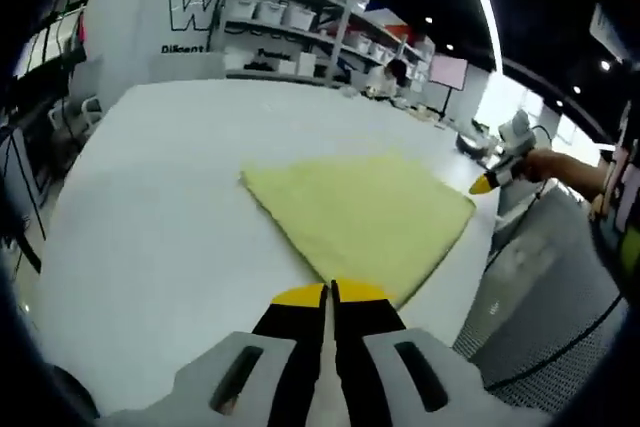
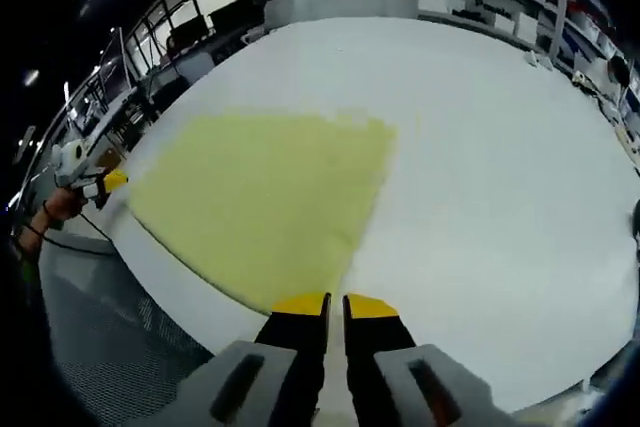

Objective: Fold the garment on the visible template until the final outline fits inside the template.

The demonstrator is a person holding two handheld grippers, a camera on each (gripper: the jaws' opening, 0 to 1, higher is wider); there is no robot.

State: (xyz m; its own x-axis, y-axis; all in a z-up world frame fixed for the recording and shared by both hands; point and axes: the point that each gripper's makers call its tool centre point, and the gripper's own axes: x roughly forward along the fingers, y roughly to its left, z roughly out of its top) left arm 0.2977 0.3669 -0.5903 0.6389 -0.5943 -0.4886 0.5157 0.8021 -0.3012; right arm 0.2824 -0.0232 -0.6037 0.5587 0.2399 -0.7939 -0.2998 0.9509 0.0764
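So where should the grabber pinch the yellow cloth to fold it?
Probably a corner. The yellow cloth lies flat on the white table, so only its edges and corners give a lip. The left gripper sits at the nearest corner; slide in low from that side.

Garment (image 1: 362, 215): pale yellow cloth, folded flat, lying near my white table's (image 1: 160, 227) edge.

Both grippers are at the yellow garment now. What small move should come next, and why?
Probably lift both corners slightly and begin carrying them toward the opposite edge. The yellow garment lies flat on the white table, and the left gripper and right gripper each sit with fingers shut at one corner. Whether they pinch cloth is unclear.
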